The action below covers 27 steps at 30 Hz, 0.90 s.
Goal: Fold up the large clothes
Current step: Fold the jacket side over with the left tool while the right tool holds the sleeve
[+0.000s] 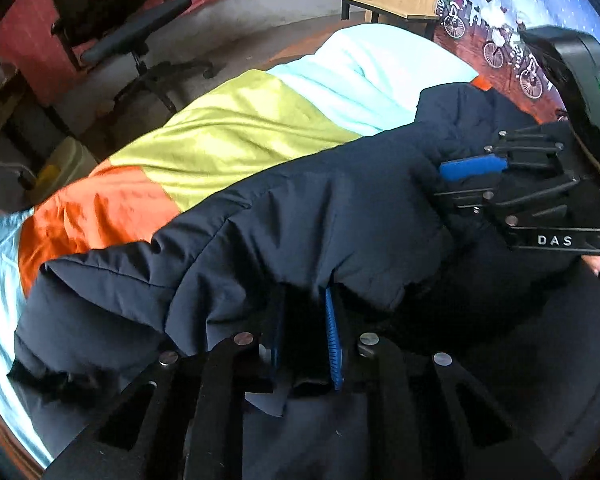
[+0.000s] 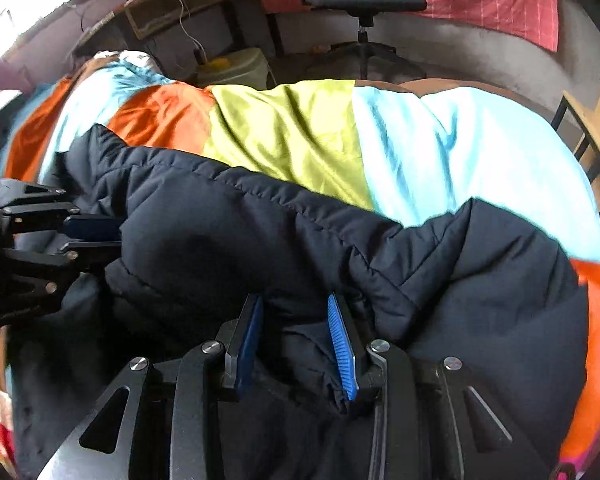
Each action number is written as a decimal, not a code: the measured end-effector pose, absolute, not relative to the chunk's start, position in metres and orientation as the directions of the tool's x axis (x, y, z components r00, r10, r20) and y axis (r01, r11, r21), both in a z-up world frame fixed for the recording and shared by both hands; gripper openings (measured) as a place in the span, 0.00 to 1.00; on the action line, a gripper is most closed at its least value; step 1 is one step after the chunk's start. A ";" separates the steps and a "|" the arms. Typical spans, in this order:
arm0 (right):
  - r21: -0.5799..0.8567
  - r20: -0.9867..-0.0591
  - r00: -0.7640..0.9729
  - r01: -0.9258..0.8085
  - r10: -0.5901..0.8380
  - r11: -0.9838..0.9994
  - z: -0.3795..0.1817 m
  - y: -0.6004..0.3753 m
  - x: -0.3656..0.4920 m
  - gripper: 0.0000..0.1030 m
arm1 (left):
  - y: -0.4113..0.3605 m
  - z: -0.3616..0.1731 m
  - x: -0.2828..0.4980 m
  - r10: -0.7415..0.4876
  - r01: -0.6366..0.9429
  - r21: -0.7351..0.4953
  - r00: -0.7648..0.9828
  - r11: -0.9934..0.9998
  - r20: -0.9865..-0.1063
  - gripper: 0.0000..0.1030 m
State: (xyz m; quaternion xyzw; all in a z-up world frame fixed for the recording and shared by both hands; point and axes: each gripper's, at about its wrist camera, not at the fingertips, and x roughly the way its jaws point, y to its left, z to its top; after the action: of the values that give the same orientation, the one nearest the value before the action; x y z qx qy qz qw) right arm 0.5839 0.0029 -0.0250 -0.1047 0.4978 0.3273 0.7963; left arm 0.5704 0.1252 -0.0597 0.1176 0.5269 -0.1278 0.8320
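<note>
Folding the dark padded jacket [image 2: 300, 232] across the bed [image 2: 440, 140]: both the left gripper [image 1: 306, 332] and the right gripper [image 2: 296, 344] have fingers clamped on bunched fabric, so the next move calls for laying the fold down evenly.

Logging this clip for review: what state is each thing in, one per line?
Dark puffer jacket: bunched and creased on the bed, fold unfinished.
Left tongs: closed on jacket fabric.
Right tongs: closed on a jacket fold.
Striped bedcover: spread out, wrinkled.
Office chair: upright, unoccupied.
</note>
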 end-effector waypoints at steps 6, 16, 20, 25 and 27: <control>0.181 -0.855 0.288 -0.613 0.431 0.769 -0.026 -0.002 0.592 0.30 | 0.140 -0.053 0.548 -0.156 0.339 0.011 0.460 0.941 -0.874 0.15; 0.264 -0.812 0.243 -0.657 0.530 0.706 0.014 0.016 0.566 0.33 | 0.147 -0.034 0.529 -0.182 0.357 -0.022 0.423 0.934 -0.888 0.15; 0.214 -0.861 0.204 -0.685 0.465 0.697 -0.005 0.028 0.561 0.33 | 0.133 -0.051 0.532 -0.102 0.378 0.059 0.392 0.924 -0.914 0.15; 0.081 -0.890 0.263 -0.713 0.373 0.696 -0.033 0.043 0.554 0.31 | 0.132 -0.070 0.535 -0.075 0.345 0.071 0.392 0.936 -0.917 0.13; 0.080 -0.889 0.270 -0.701 0.369 0.708 -0.035 0.043 0.556 0.31 | 0.134 -0.065 0.527 -0.093 0.317 0.050 0.419 0.947 -0.903 0.13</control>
State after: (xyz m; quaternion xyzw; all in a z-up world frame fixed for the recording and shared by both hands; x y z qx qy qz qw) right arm 0.5559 0.0433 -0.0355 -0.1674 0.4969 0.3434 0.7792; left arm 0.5274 0.1343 -0.0649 0.1068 0.5248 -0.1228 0.8355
